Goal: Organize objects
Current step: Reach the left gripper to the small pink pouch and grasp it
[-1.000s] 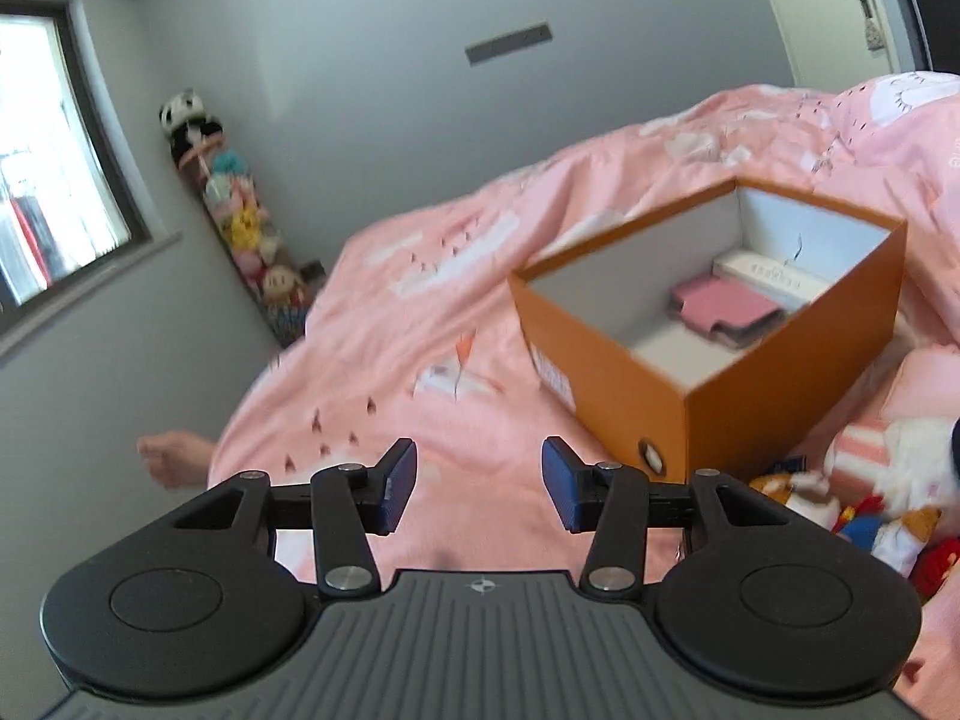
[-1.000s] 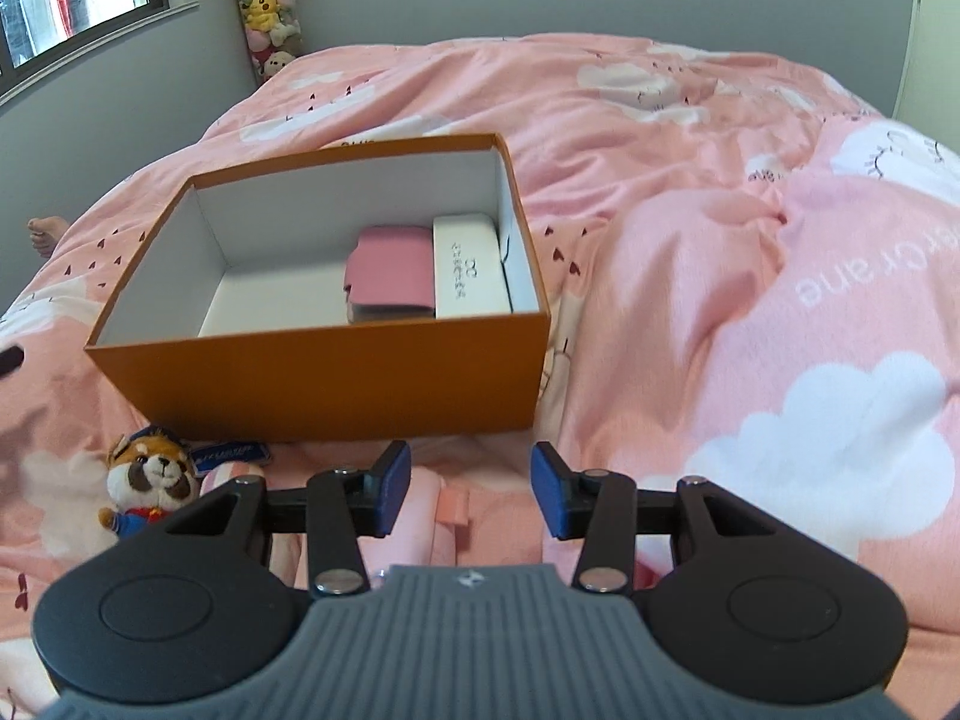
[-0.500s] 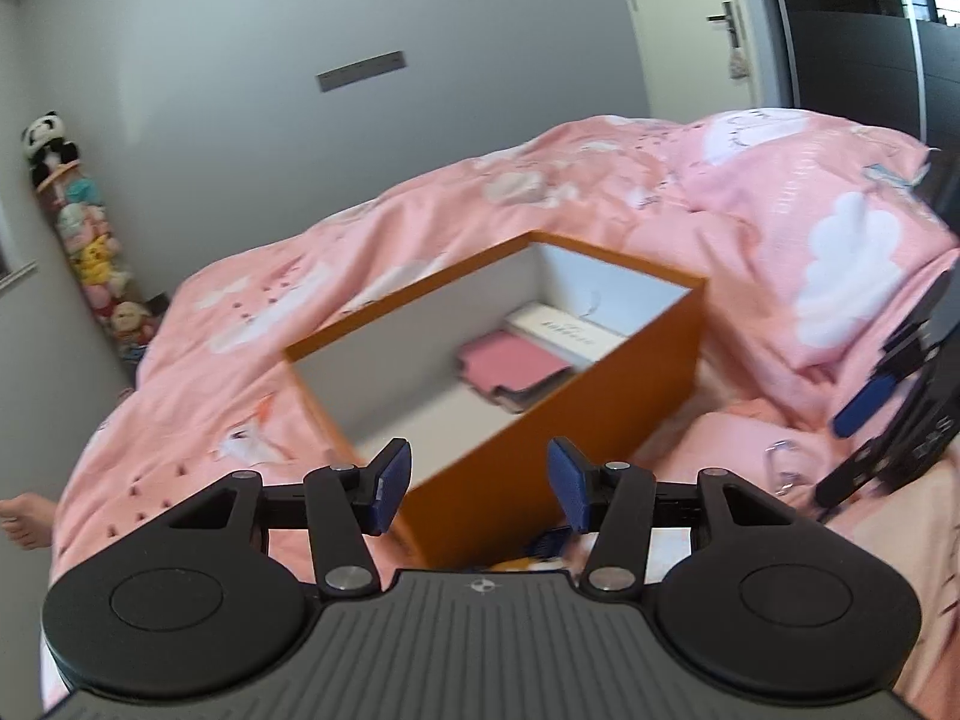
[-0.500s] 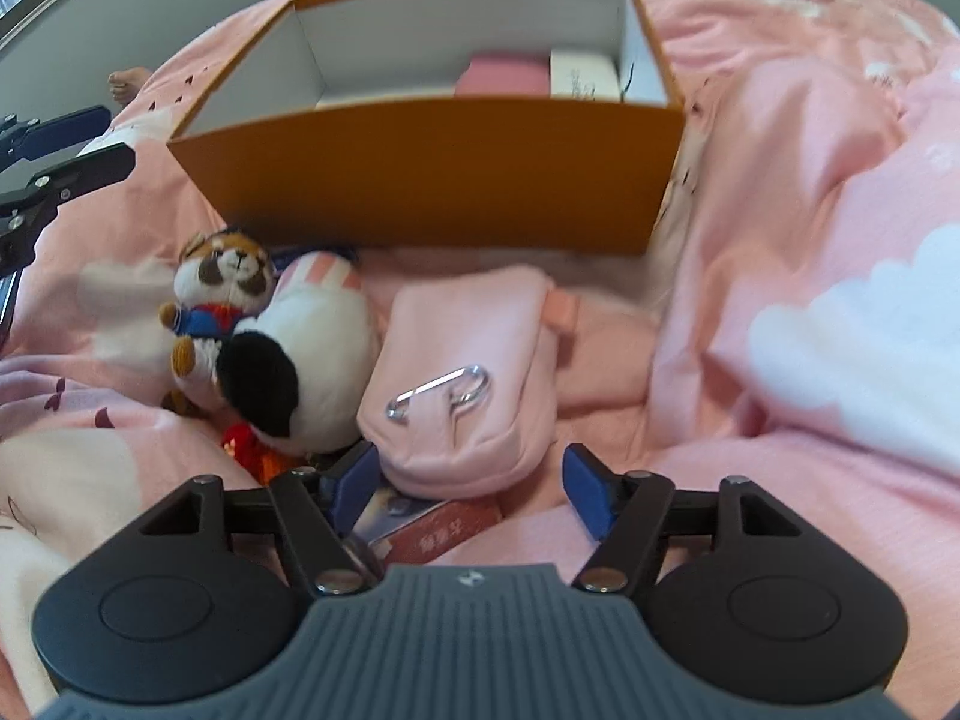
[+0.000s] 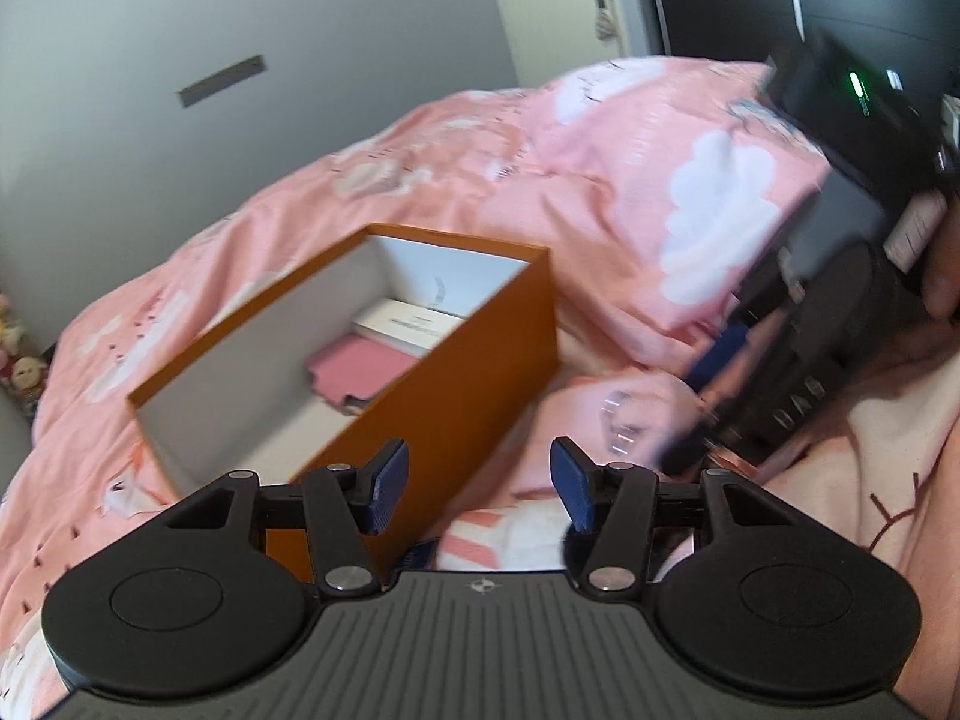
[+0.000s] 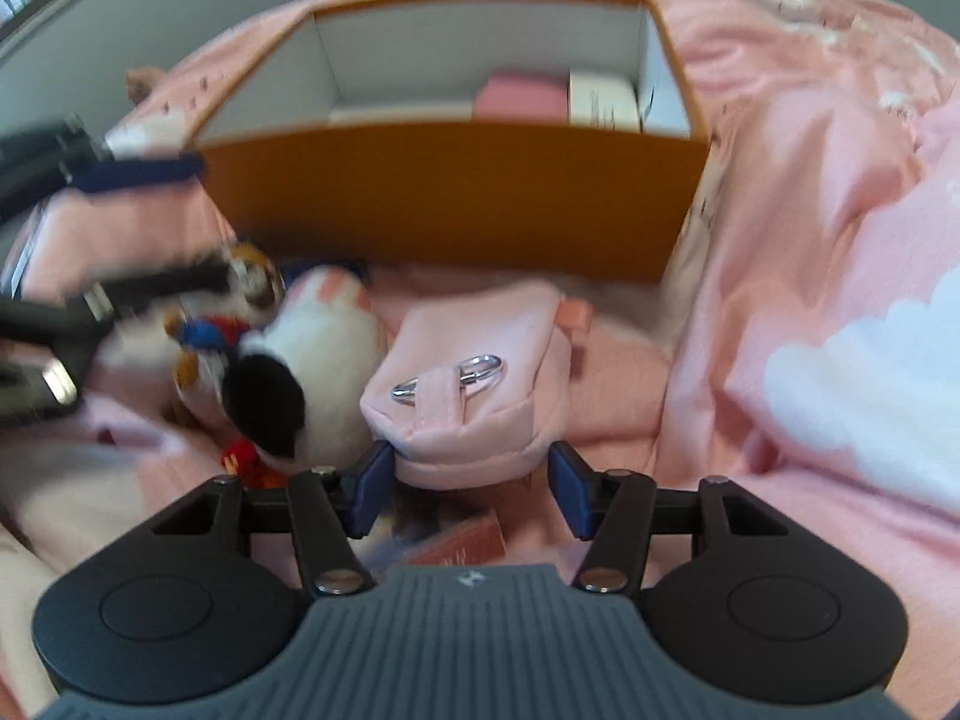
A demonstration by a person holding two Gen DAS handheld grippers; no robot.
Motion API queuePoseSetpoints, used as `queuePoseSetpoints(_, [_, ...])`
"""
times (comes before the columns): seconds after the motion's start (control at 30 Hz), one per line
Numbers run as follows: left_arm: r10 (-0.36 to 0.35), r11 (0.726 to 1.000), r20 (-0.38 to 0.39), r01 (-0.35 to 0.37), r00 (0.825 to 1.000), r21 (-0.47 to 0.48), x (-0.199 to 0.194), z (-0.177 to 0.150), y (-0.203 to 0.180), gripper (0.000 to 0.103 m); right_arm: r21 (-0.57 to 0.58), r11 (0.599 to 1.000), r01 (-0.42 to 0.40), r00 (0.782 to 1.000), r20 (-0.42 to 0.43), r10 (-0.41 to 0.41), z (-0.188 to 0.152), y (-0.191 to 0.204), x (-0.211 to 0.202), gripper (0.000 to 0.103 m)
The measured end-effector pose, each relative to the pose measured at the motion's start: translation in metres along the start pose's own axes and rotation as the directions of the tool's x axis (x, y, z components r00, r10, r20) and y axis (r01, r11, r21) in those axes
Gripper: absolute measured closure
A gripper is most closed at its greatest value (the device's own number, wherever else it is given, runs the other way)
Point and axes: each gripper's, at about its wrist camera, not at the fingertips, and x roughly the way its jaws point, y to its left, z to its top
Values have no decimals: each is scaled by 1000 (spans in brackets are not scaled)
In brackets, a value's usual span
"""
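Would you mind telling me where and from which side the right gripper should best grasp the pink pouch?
Grip the pink pouch across its rounded near end, coming down from the camera side. That end already sits between the right gripper pads, jaws just closing. Probably avoid the metal ring on top.

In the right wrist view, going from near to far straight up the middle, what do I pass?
Right claw → pink pouch with its metal ring → orange box, near wall first → flat pink item and white case inside it → pink bedding beyond.
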Motion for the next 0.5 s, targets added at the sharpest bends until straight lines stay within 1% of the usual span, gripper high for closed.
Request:
queuePoseSetpoints(0.1, [-24, 1000, -23, 25, 999, 20, 11, 3, -6, 39, 18, 1000, -6, 999, 51, 5, 8, -2, -4, 46])
queuePoseSetpoints(0.2, [-44, 999, -38, 45, 998, 31, 21, 7, -12, 39, 69, 997, -24, 996, 88, 18, 20, -8, -3, 47])
queuePoseSetpoints(0.27, [-34, 999, -67, 35, 997, 21, 31, 11, -14, 39, 106, 994, -35, 993, 112, 24, 27, -12, -2, 49])
queuePoseSetpoints(0.3, [-30, 999, -78, 31, 996, 13, 36, 12, -14, 39, 121, 992, -40, 992, 123, 25, 31, -14, -1, 51])
queuePoseSetpoints(0.33, [-28, 1000, -94, 28, 995, 1, 41, 14, -14, 40, 133, 990, -49, 991, 134, 31, 33, -15, -1, 72])
queuePoseSetpoints(0.37, [-30, 999, -109, 29, 994, -13, 47, 16, -14, 41, 149, 986, -79, 988, 144, 58, 36, -17, 1, 78])
queuePoseSetpoints(0.4, [-34, 999, -124, 30, 992, -29, 52, 17, -13, 41, 173, 980, -103, 986, 150, 77, 39, -20, 2, 77])
queuePoseSetpoints(0.5, [-45, 997, -153, 35, 987, -67, 65, 20, -12, 44, 186, 976, -112, 983, 165, 82, 47, -20, 6, 77])
